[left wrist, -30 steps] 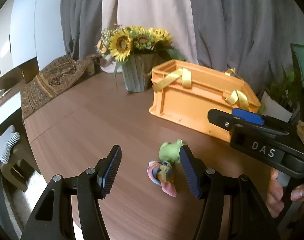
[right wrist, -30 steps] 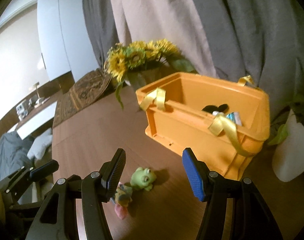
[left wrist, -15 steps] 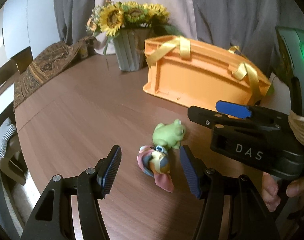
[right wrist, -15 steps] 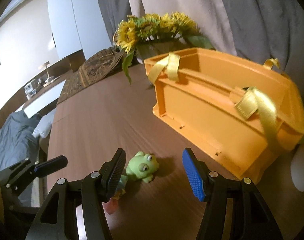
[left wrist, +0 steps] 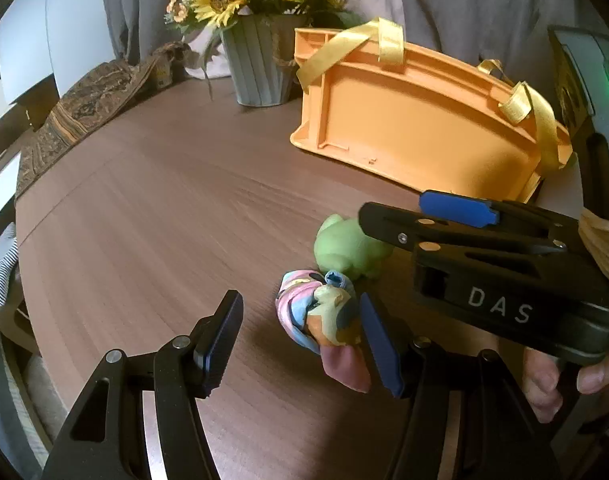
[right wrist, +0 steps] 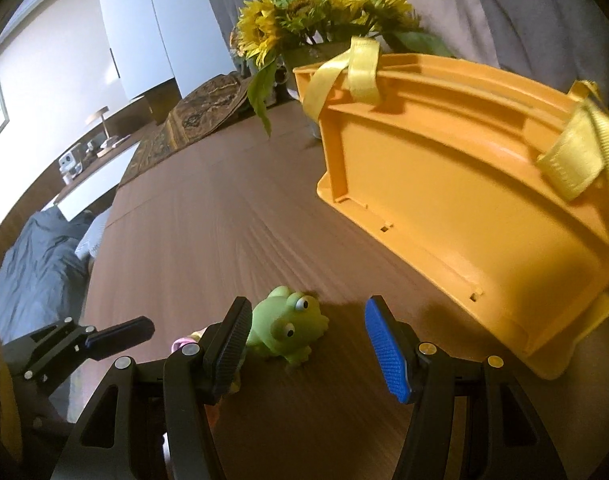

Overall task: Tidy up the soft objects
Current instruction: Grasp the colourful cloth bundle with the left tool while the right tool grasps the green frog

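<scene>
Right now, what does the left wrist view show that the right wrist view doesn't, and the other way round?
Only the left wrist view shows the whole multicolored cloth bundle between the open left gripper fingers, and the hand holding the right tool. Only the right wrist view shows the green frog toy's face and eyes, framed by the open right gripper, plus the dark bedding beside the table. Both show the frog, the orange bin with yellow ribbon handles, the sunflower vase and the wooden table.
</scene>
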A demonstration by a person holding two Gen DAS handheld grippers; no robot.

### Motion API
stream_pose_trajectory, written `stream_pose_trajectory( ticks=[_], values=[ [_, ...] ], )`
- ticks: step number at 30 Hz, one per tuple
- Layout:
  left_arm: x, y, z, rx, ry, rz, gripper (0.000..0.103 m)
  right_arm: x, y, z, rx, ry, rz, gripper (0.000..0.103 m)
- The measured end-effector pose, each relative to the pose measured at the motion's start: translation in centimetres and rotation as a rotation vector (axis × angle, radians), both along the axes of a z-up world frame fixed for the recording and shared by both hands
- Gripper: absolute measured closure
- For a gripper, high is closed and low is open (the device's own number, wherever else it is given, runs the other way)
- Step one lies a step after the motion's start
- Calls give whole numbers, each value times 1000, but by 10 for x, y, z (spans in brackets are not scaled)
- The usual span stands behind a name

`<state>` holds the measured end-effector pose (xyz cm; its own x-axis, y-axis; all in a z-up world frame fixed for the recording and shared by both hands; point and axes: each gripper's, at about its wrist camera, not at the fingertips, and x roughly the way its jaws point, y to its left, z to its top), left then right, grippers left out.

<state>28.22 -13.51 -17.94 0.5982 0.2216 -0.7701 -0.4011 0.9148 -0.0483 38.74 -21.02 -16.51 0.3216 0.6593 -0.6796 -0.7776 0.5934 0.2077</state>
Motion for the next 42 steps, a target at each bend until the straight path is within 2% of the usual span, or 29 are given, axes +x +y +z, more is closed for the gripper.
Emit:
stream_pose_trajectory(
  ticks=[8, 12, 17, 19, 25, 30, 35, 42],
  values=[
    [5, 2, -9, -26, 8, -19, 43, 6, 11, -14, 7, 62, 10, 43],
    [5, 4, -12, -37, 6, -21, 57, 8, 16, -21, 0, 87, 17, 43],
    [2, 6, -11, -38, 5, -21, 59, 6, 21, -26, -15, 88, 27, 43],
    [-2, 8, -10, -31, 5, -7, 59, 4, 20, -28, -19, 85, 21, 44],
    [-14, 19, -3, -5, -5, 48, 59, -2, 24, -25, -32, 49, 20, 56],
    [-22, 29, 5, 10, -24, 95, 59, -7, 25, -22, -40, 15, 16, 59],
    [-28, 31, 14, 10, -51, 103, 59, -16, 24, -13, -40, -27, 12, 67],
    [-36, 31, 28, 13, -95, 97, 59, -23, 16, -1, -35, -42, -34, 68]
  ],
)
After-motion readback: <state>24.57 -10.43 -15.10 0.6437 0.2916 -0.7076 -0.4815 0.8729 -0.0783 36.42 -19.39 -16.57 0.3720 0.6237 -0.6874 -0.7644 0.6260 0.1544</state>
